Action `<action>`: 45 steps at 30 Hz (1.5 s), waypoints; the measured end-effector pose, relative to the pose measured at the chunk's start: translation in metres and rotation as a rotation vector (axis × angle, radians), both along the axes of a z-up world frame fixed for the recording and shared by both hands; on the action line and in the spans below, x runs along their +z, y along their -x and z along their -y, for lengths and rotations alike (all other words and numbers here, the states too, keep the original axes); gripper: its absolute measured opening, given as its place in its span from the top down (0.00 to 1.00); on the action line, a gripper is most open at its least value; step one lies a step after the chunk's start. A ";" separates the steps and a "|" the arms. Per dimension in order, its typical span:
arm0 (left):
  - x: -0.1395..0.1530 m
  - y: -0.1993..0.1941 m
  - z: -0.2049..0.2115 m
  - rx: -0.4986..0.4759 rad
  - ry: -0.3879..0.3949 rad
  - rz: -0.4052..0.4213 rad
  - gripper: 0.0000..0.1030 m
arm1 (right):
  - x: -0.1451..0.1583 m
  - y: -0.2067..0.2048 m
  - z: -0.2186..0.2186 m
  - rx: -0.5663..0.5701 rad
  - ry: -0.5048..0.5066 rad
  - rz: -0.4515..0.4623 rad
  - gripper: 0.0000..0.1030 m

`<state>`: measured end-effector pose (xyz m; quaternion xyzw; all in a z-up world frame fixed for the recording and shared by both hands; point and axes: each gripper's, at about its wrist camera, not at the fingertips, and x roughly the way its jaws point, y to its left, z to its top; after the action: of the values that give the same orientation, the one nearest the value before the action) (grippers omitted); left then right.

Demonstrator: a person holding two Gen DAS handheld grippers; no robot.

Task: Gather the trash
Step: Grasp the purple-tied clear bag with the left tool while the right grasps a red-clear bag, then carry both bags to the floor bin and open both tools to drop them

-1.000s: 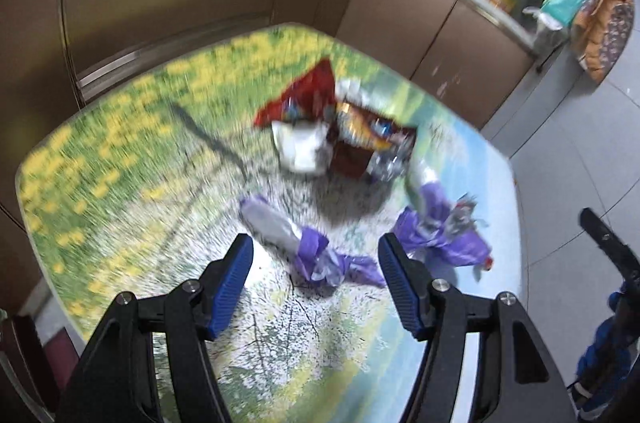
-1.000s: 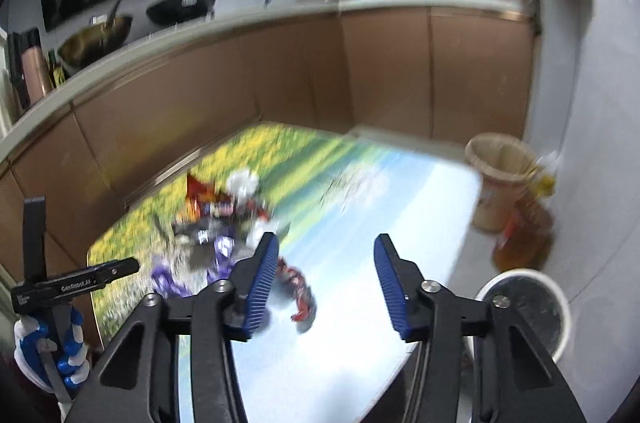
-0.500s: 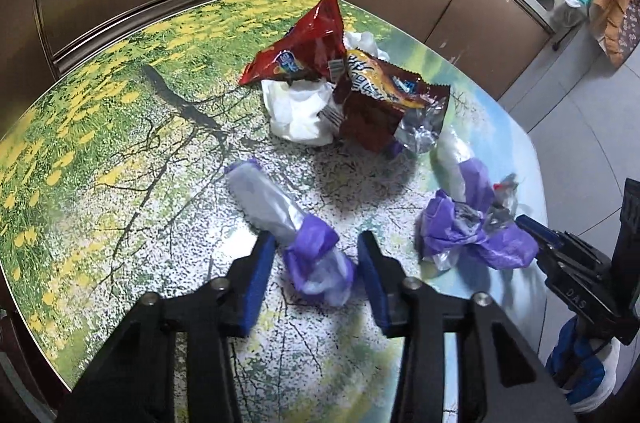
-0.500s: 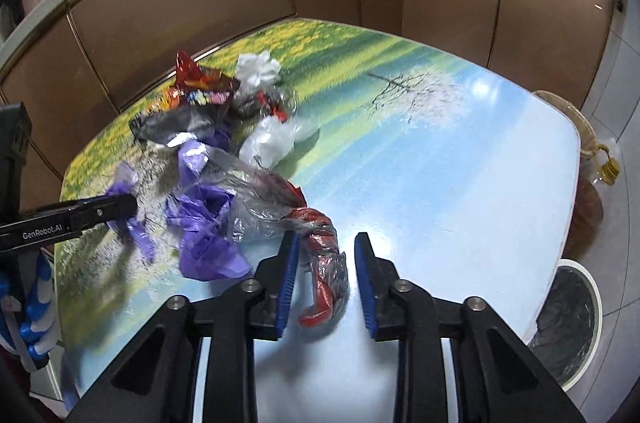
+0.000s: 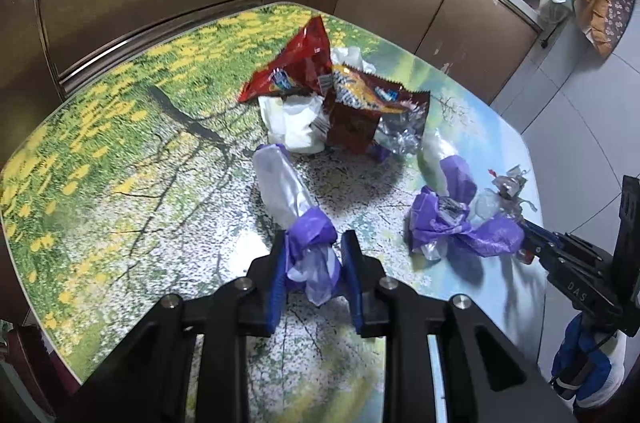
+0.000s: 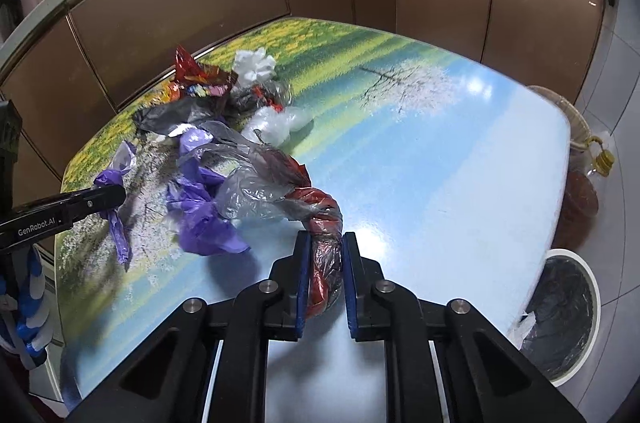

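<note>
On table (image 5: 120,127), left gripper (image 5: 313,263) pinching purple bag (image 5: 310,243)

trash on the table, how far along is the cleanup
Nothing looks binned yet. The jaws of both grippers have just been closing: the left gripper pinches the purple-and-white bag, the right gripper the red-and-clear bag. The snack wrappers and white tissue are left, and the bin waits on the floor.

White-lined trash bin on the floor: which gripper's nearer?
Right. The right gripper, shut on a red plastic bag, is nearest the bin; the left gripper grips a purple bag across the table.
</note>
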<state>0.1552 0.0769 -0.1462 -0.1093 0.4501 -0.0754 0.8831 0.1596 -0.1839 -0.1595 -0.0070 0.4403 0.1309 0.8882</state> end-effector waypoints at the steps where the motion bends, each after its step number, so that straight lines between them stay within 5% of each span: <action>1: 0.004 0.004 -0.001 0.002 0.002 0.010 0.76 | 0.004 0.002 0.001 -0.002 -0.001 0.006 0.85; 14: 0.066 0.049 0.006 -0.043 0.018 0.164 0.77 | 0.078 0.068 0.025 -0.075 -0.028 0.178 0.85; 23: 0.102 0.048 0.080 -0.248 0.033 0.237 0.77 | 0.102 0.105 0.081 -0.241 -0.031 0.251 0.85; 35: 0.091 0.008 0.272 -0.623 0.001 0.216 0.77 | 0.060 0.108 0.199 -0.585 -0.031 0.188 0.85; 45: 0.017 -0.063 0.441 -0.774 -0.022 0.044 0.76 | -0.021 0.075 0.287 -0.769 -0.008 0.042 0.85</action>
<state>0.2187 -0.3642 -0.1295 0.0798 0.4399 -0.4003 0.7999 0.0843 -0.4708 -0.1808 0.1597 0.3920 -0.2103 0.8812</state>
